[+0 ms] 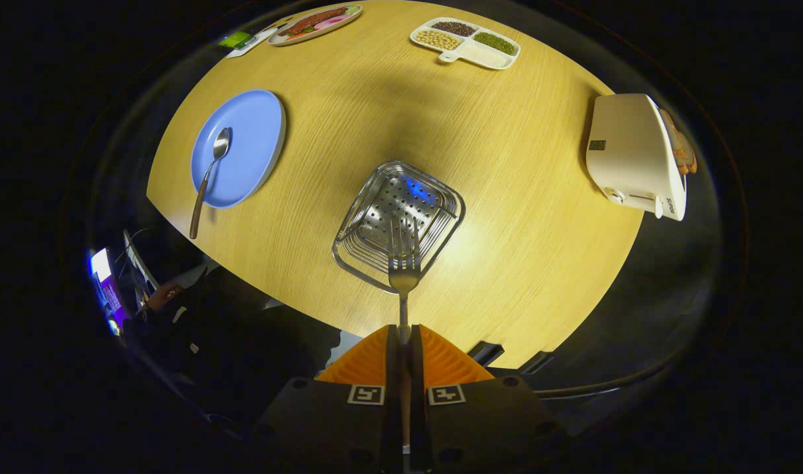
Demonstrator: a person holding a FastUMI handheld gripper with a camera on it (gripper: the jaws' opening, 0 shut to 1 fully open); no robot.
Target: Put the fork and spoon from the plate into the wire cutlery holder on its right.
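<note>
At ten o'clock from the fingers lies the blue plate (243,146) on the wooden table (507,197), with the spoon (208,174) across it, bowl on the plate and brown handle hanging past the rim. At twelve o'clock, just ahead, the gripper (403,339) has its orange fingers (365,362) pressed together on the handle of the fork (404,271), tines pointing out over the near rim of the wire holder (398,224). Far off at one o'clock sits a divided tray (467,43) of beans. At two o'clock stands a white toaster (635,157).
</note>
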